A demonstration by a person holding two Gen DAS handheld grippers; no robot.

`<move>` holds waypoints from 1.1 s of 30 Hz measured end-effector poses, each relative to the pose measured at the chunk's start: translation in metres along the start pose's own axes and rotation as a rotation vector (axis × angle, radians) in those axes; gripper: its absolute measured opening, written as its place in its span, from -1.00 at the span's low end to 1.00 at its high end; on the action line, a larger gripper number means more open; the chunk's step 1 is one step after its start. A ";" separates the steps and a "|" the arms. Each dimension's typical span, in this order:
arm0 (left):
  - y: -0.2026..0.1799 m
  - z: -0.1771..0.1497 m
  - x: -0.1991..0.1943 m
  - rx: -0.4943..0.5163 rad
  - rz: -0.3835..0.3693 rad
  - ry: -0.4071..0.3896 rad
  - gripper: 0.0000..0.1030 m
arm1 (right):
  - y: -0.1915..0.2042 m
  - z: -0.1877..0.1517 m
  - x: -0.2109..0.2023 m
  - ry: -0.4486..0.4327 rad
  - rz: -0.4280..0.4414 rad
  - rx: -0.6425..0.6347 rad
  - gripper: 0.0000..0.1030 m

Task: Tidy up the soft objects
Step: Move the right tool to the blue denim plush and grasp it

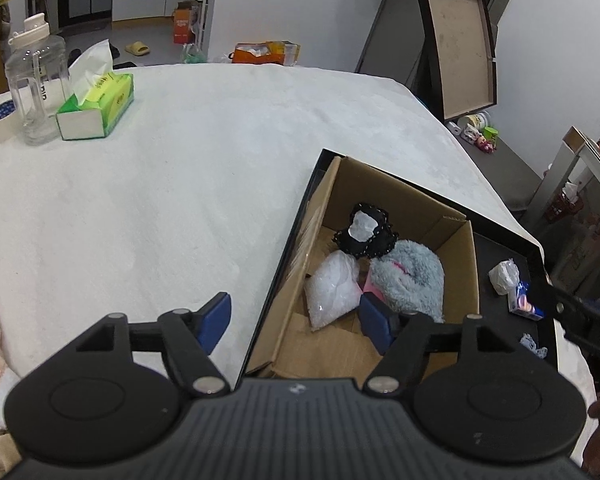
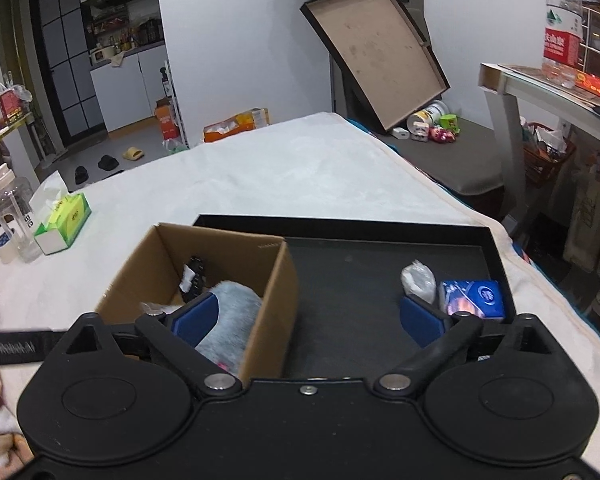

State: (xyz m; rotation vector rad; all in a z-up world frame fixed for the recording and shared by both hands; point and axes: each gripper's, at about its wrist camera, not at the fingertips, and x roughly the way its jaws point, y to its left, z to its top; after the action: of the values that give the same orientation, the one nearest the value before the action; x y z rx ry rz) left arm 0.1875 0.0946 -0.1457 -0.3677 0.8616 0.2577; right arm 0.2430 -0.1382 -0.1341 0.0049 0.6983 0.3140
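A brown cardboard box (image 1: 456, 264) (image 2: 156, 264) stands inside a black tray (image 1: 500, 256) (image 2: 380, 228) on the white blanket. In the box lie a grey fluffy item (image 1: 412, 280) (image 2: 232, 308), a clear bag of white stuff (image 1: 334, 292) and a black lacy piece (image 1: 366, 232) (image 2: 196, 274). On the tray floor sit a crumpled clear bag (image 1: 504, 276) (image 2: 418, 280) and a blue tissue packet (image 1: 526, 304) (image 2: 474, 294). My left gripper (image 1: 296, 322) hangs open astride the box's left wall, holding nothing. My right gripper (image 2: 308, 318) is wide open above the tray, empty.
At the blanket's far left stand a green tissue box (image 1: 100, 104) (image 2: 62, 224), a clear water jug (image 1: 34, 76) (image 2: 14, 216) and a tape roll (image 1: 0, 120). A second tray lid (image 2: 376, 52) leans on the wall beyond. A side table (image 2: 560, 84) is at the right.
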 end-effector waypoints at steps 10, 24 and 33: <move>-0.023 -0.003 -0.001 0.049 0.021 -0.004 0.37 | -0.035 -0.020 0.007 0.016 -0.009 0.084 0.96; -0.053 -0.008 0.008 0.104 0.075 0.015 0.37 | -0.078 -0.049 0.023 0.002 -0.070 0.178 0.95; -0.074 -0.012 0.018 0.144 0.115 0.035 0.37 | -0.108 -0.061 0.041 0.025 -0.097 0.256 0.84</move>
State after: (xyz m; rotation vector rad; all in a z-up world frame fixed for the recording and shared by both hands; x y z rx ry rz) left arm 0.2177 0.0240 -0.1516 -0.1893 0.9319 0.2945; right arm 0.2644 -0.2357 -0.2191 0.2103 0.7574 0.1308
